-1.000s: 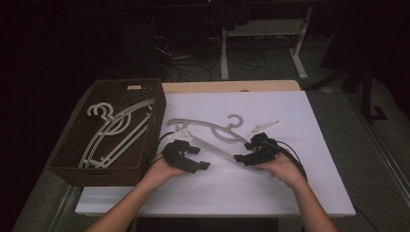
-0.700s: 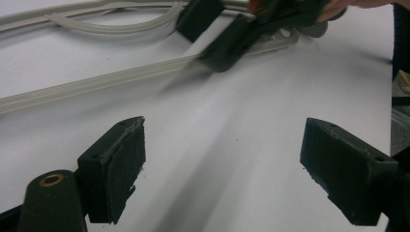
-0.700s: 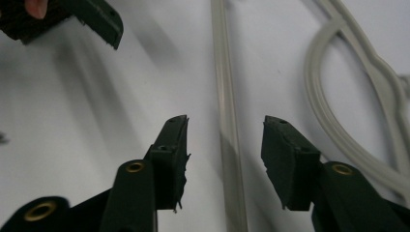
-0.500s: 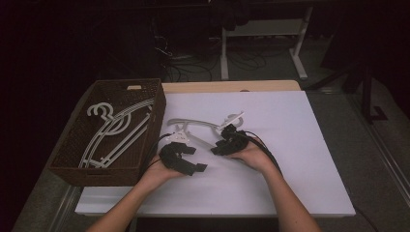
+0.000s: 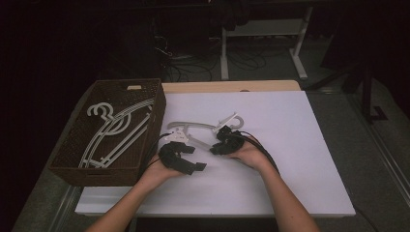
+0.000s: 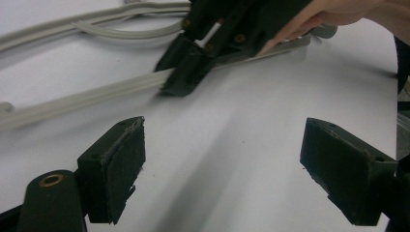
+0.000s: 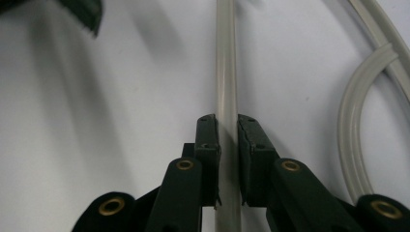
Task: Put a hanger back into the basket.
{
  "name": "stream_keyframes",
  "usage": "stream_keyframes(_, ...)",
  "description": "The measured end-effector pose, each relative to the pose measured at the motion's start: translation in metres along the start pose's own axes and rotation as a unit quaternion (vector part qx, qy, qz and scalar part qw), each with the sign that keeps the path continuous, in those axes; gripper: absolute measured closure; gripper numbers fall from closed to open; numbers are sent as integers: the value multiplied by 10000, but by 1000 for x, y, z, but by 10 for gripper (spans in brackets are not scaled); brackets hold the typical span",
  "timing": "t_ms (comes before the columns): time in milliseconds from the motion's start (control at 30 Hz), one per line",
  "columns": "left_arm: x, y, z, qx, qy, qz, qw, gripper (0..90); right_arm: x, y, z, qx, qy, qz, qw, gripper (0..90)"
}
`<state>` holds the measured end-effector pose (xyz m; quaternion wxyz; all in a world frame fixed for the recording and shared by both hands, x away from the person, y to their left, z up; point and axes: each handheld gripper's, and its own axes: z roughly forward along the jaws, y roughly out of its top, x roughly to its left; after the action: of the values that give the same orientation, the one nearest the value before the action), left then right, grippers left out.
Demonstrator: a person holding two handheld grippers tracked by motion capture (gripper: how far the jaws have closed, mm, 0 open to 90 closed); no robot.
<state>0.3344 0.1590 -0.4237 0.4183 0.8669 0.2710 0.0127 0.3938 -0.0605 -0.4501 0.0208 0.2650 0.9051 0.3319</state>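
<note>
My right tongs (image 7: pixel 227 162) have just been closing on the hanger (image 7: pixel 226 72) bar mid-frame, left tongs (image 6: pixel 222 174) released, so lifting could swing it.

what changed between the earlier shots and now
The right gripper slid left along the white hanger on the table, toward the left gripper. Its jaws have just been closing and now clamp the hanger's straight bar. The hanger swung, its hook end nearer the middle. The left gripper stayed put, open; the basket and its hangers are unchanged.

Dark lab, floor cables (image 5: pixel 241 60), desk frame (image 5: pixel 263 36)
</note>
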Motion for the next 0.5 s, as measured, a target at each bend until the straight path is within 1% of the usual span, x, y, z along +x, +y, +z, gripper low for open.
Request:
stream_keyframes(100, -1, 1, -1, -14, -4, 7, 10000, 163, 6, -9, -7, 94, 100, -158, 9998, 792)
stream_keyframes(133, -1, 1, -3, -41, -5, 17, 10000, 163, 11, -16, -13, 127, 170, -251, 9995, 792)
stream_keyframes(200, -1, 2, -3, -51, -3, 15, 10000, 163, 16, -24, -19, 150, 244, -343, 9990, 791)
stream_keyframes(233, -1, 2, -4, -61, 3, 18, 10000, 163, 16, -24, -19, 150, 244, -343, 9990, 791)
stream_keyframes(267, -1, 2, -4, -67, 4, 12, 10000, 163, 22, -32, -24, 200, 354, -398, 9984, 791)
stream_keyframes(333, -1, 3, -5, -70, 15, 20, 10000, 163, 28, -40, -29, 258, 472, -496, 9973, 791)
stream_keyframes(367, -1, 3, -5, -70, 15, 20, 10000, 164, 32, -43, -32, 283, 522, -536, 9968, 791)
stream_keyframes(400, -1, 3, -5, -74, 10, 19, 10000, 164, 32, -43, -32, 283, 522, -536, 9968, 791)
stream_keyframes(467, -1, 3, -6, -78, 10, 21, 10000, 164, 38, -51, -37, 332, 628, -638, 9954, 791)
stream_keyframes(500, -1, 3, -6, -83, 6, 18, 10000, 165, 44, -58, -41, 360, 737, -702, 9942, 791)
